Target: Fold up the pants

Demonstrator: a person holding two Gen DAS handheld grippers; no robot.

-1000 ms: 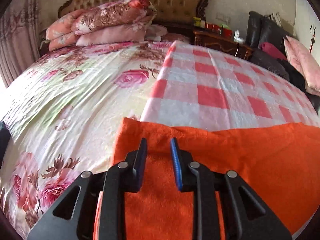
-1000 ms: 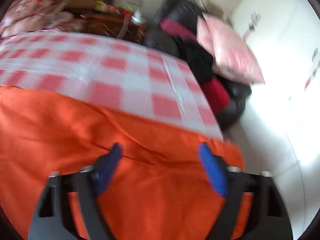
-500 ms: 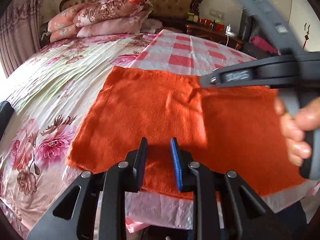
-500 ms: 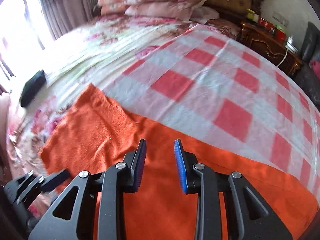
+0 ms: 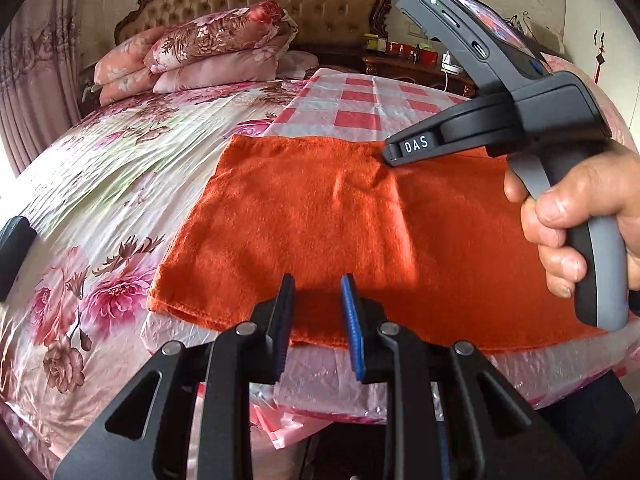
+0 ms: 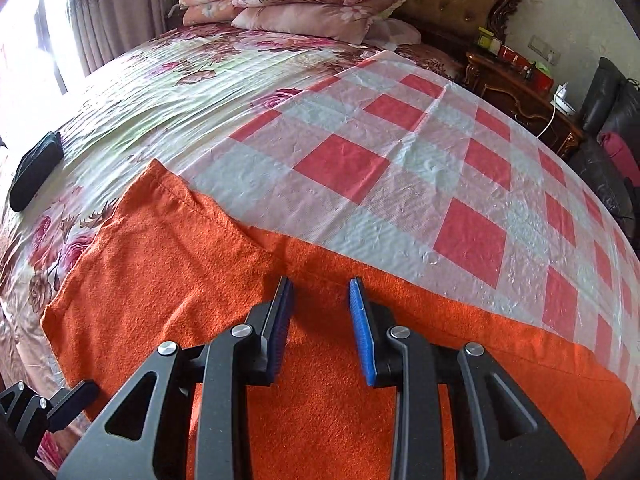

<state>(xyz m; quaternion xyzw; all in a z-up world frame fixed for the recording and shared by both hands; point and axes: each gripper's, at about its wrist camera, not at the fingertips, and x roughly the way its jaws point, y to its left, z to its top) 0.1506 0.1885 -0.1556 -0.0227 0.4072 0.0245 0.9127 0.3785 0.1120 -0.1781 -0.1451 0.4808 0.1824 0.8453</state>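
Observation:
The orange pants lie folded flat in a wide rectangle across the near end of the bed, partly on the red-and-white checked plastic sheet. My left gripper hovers over their near edge, jaws a little apart and empty. My right gripper hangs above the middle of the pants, jaws a little apart and empty. Its grey body and the hand holding it show in the left wrist view. The left gripper's tip shows at the lower left of the right wrist view.
The floral bedspread covers the bed's left side. Stacked pillows lie at the headboard. A black case lies near the left edge. A wooden nightstand and a dark sofa stand to the right.
Both grippers have pulled back and up from the pants. The right gripper has swung left over the cloth and its jaws have narrowed from wide open. The pants stay flat.

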